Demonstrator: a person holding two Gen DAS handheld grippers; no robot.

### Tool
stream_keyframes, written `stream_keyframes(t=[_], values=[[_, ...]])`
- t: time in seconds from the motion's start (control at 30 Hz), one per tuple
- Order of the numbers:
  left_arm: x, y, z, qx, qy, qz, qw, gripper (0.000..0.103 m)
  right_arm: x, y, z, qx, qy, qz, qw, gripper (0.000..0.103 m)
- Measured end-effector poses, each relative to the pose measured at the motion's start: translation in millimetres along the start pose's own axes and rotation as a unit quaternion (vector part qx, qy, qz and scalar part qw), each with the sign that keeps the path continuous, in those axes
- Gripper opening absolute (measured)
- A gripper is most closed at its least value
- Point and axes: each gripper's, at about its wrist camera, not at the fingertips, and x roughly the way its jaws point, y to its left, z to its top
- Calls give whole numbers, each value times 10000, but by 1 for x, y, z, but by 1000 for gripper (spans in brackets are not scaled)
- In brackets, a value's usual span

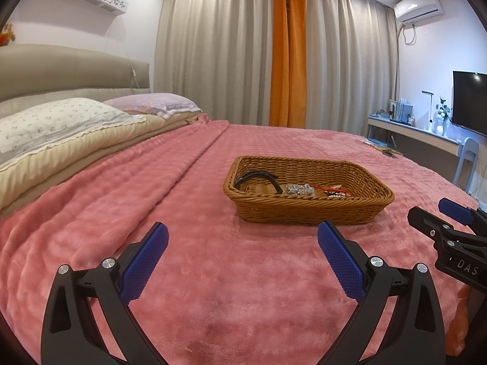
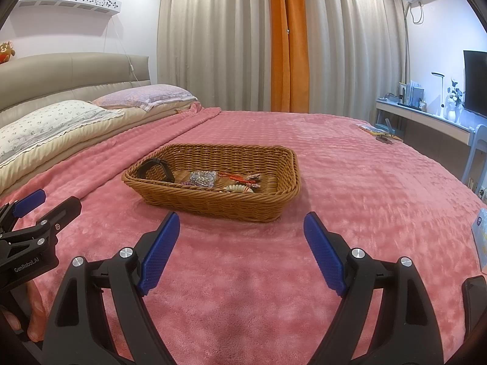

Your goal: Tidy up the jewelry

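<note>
The jewelry (image 2: 219, 179) already lay together in the wicker basket (image 2: 274, 164) on the pink blanket (image 2: 365, 182), which suits either sorting to come or sorting done; any reach in would do best descending from above the rim, pinching one piece at a time. The left gripper (image 1: 242, 246) and right gripper (image 2: 240, 237) hovered side by side near the basket's near edge, fingers spread wide and holding nothing.

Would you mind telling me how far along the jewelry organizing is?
Done: several pieces of jewelry and a black band lie in the wicker basket. In hand: nothing; the left hand-held gripper and right hand-held gripper are open. Left: small items at the bed's far corner.
</note>
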Motion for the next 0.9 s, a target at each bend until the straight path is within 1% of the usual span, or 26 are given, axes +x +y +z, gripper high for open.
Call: stream_keyframes(t=[0.8, 0.9], values=[[-1, 0, 0, 21, -28, 8, 10000, 95, 0, 0, 0, 5, -11, 0, 10000, 80], [-2, 2, 1, -45, -25, -81, 10000, 95, 1, -1, 0, 9, -6, 2, 10000, 80]])
